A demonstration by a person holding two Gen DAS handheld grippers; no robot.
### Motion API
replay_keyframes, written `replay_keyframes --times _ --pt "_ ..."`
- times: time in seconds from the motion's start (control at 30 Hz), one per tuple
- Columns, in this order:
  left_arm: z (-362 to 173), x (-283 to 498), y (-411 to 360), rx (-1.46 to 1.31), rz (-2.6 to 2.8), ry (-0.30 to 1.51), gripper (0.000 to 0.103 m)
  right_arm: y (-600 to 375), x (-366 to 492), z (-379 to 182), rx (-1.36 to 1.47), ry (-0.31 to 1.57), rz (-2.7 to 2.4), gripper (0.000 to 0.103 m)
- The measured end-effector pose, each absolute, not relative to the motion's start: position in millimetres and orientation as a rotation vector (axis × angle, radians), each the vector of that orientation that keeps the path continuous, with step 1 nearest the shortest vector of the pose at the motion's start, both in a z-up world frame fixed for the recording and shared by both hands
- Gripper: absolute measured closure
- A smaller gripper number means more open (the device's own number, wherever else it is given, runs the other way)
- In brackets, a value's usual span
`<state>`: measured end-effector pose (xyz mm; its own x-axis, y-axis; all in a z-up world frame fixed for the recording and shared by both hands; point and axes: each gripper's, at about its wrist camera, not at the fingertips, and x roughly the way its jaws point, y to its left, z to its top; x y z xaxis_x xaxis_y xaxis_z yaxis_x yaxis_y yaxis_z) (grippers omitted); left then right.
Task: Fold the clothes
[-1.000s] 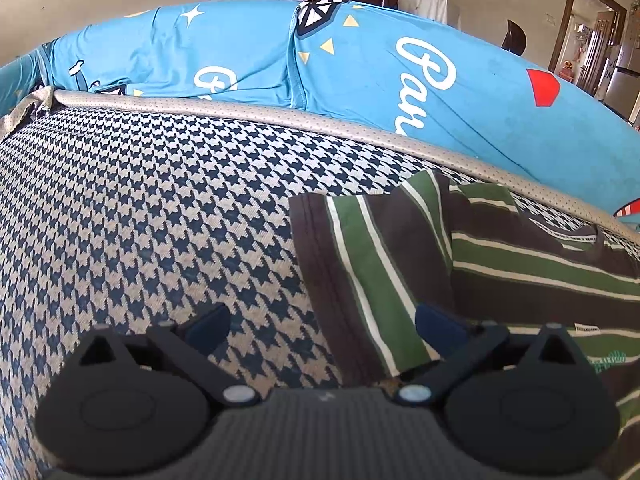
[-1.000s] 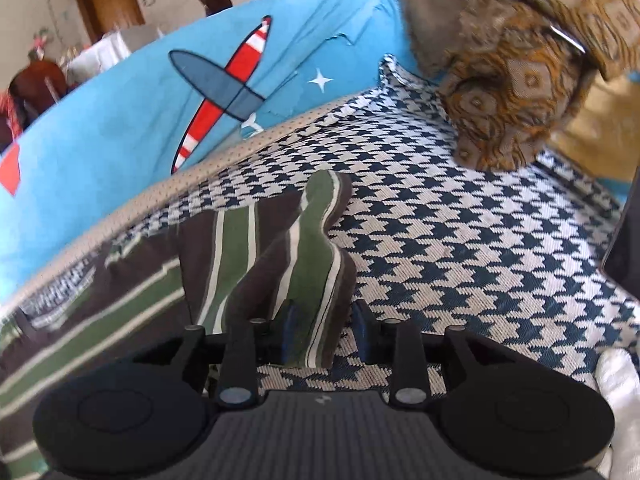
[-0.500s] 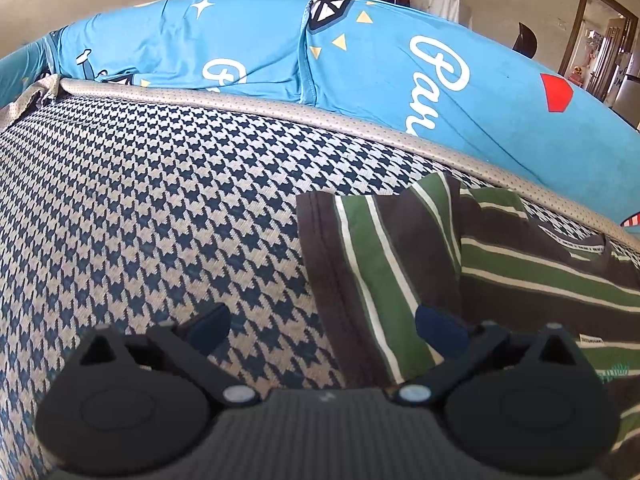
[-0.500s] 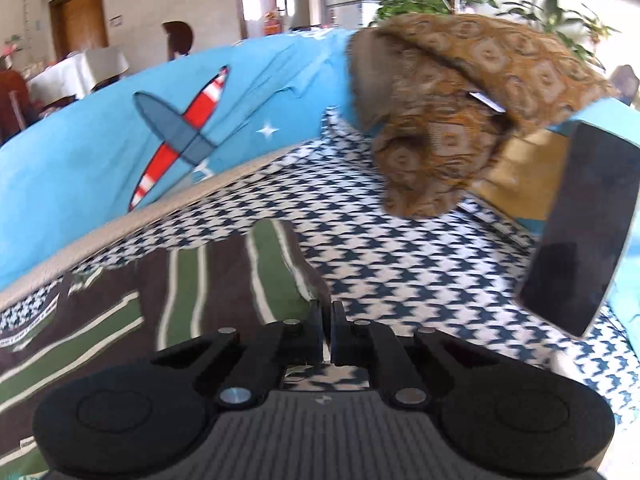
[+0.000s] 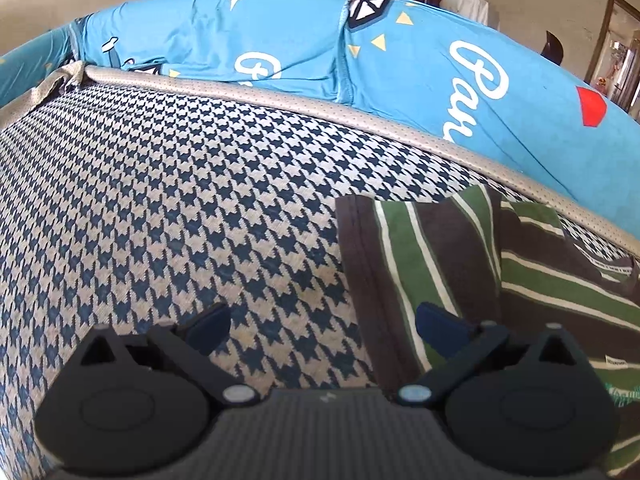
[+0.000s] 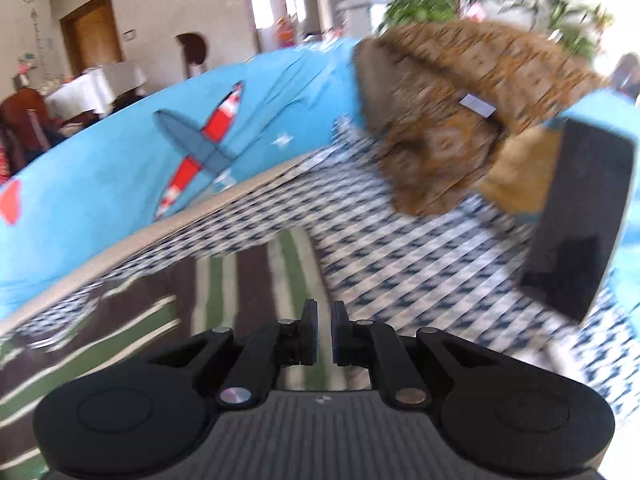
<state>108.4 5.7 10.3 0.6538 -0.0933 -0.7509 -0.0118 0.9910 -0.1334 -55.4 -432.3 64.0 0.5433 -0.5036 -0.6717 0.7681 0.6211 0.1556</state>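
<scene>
Left wrist view: the left gripper hangs wide open over the houndstooth seat, its right finger above the striped shirt's folded sleeve. The right gripper is nearly closed, a narrow gap showing, gripping nothing visible.

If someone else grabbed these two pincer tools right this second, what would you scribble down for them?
Left gripper: wide open, holding nothing, low over the houndstooth cushion at the left edge of the striped shirt.
Right gripper: fingers nearly together with a thin gap, nothing visibly between them; the view is motion-blurred.
Shirt: lies flat on the cushion, with both sleeves folded in over the body.
Left to do: fold the body over and tidy it.
Nearby: a brown patterned garment piled at the right end.
</scene>
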Motion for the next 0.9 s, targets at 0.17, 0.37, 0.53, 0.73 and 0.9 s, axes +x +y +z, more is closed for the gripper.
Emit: replay_keyframes --times 0.17,0.37,0.53,0.73,0.9 --pt "7.6 116.0 13.2 -0.182 -0.062 0.868 0.000 -408.5 -40.8 63.3 0.448 0.644 -0.705 0.092" --pt "0.8 128.0 15.9 -0.229 -0.110 0.880 0.000 -384.3 -26.9 60.8 0.418 0.668 -0.636 0.084" --pt "-10.6 144.3 16.2 -0.277 -0.147 0.906 0.000 -371.9 -18.4 58.5 0.398 0.688 -0.595 0.084" --pt "-15.0 154.2 9.5 -0.265 -0.163 0.888 0.001 -371.3 -13.7 56.8 0.404 0.696 -0.586 0.084" --pt "-15.2 158.3 -2.2 -0.204 -0.165 0.849 0.023 -371.9 -11.2 55.3 0.410 0.699 -0.585 0.084"
